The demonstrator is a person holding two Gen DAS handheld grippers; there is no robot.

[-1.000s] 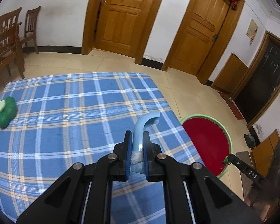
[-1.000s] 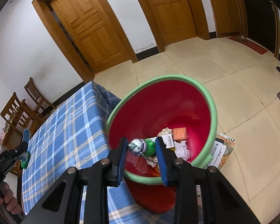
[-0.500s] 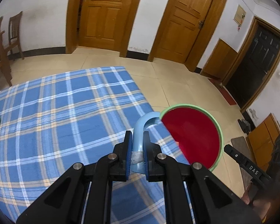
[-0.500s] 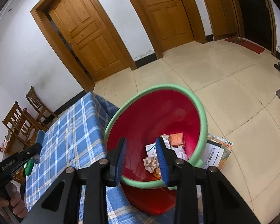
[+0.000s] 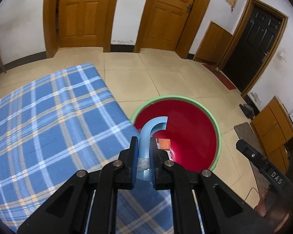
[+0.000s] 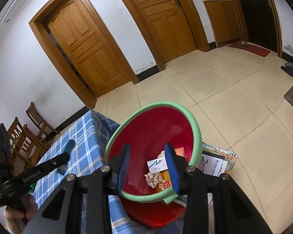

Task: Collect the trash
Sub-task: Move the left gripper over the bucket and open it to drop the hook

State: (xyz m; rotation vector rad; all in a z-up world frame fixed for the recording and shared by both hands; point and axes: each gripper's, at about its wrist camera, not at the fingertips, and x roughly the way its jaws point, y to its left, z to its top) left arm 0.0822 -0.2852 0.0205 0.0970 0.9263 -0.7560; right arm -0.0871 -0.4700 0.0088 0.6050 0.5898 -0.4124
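My left gripper (image 5: 143, 142) is shut on a light blue curved plastic piece (image 5: 153, 123), whose hooked end hangs over the near rim of the red bin with a green rim (image 5: 214, 125). An orange box (image 5: 164, 143) lies inside the bin. In the right wrist view my right gripper (image 6: 147, 150) hovers above the same bin (image 6: 195, 132). Its jaws are opening and nothing is between them. Below them lie a white card (image 6: 156, 163), crumpled paper (image 6: 153, 178) and the orange box (image 6: 179, 151). The left gripper's black finger (image 6: 39, 171) and the blue piece (image 6: 69, 145) show at the left, over the table.
A table with a blue plaid cloth (image 5: 48, 126) stands to the left of the bin. Papers (image 6: 216, 161) lie on the tiled floor beside the bin. Wooden chairs (image 6: 29, 132) stand at the far left, and wooden doors line the back wall. Slippers (image 6: 290, 68) sit at the far right.
The left gripper carried the blue piece rightward from over the table to over the bin's rim. The small green-and-white item between the right jaws is gone, and those jaws stand wider.
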